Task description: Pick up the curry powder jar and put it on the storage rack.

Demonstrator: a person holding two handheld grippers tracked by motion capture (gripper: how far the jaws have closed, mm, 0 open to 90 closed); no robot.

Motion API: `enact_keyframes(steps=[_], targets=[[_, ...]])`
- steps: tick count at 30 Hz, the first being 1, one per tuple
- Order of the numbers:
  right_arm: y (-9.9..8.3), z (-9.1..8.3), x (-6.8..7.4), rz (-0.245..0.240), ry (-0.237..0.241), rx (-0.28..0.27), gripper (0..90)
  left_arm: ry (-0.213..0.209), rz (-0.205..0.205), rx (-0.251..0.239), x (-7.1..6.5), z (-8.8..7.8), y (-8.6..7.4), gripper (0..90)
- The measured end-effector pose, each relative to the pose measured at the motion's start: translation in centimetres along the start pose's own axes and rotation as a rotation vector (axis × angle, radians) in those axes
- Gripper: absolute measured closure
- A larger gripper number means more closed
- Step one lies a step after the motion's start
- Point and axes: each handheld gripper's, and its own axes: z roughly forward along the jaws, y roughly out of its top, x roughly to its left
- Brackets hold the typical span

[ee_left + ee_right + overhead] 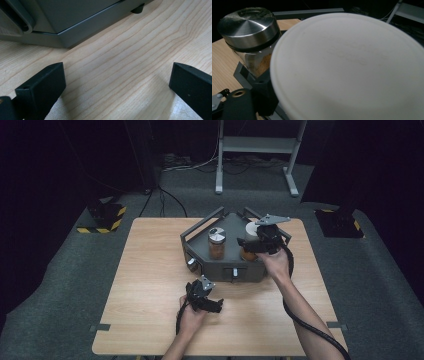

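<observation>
Wooden worktop (150,270): right hand-held gripper (257,242) is at the white-lidded jar (251,231), grip unclear; left hand-held gripper (212,304) idles, jaws wide.

Table (150,285) light wood, wavy grain lines in the left gripper view. Rack (235,270) dark grey. Jar (217,243) clear glass, orange-brown contents, brushed silver lid with black band. Second jar (248,254) orange below, lid (352,70) plain white. Both grippers black: left gripper (216,305), right gripper (252,245), grey plate on top of each. Cable (310,325) black. Floor (380,285) dark grey carpet. Yellow-black hazard stripes on base (102,222) at left. Frame (257,145) at back light grey.
</observation>
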Motion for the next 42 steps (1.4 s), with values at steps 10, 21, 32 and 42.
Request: enact_keyframes(steps=[10,21,32,42], targets=[[-0.3,0.1,0.0,0.017,0.01,0.001,8.2,0.0,0.0,0.0,0.0,0.0,0.0,0.8],[-1.7,-0.5,-0.5,0.035,0.011,-0.014,8.1,0.0,0.0,0.0,0.0,0.0,0.0,0.8],[-3.0,-1.3,-0.8,0.039,0.015,-0.023,8.2,0.0,0.0,0.0,0.0,0.0,0.0,0.8],[-3.6,-2.0,-0.9,0.032,0.011,-0.02,8.8,0.0,0.003,0.0,0.0,0.0,0.0,0.8]])
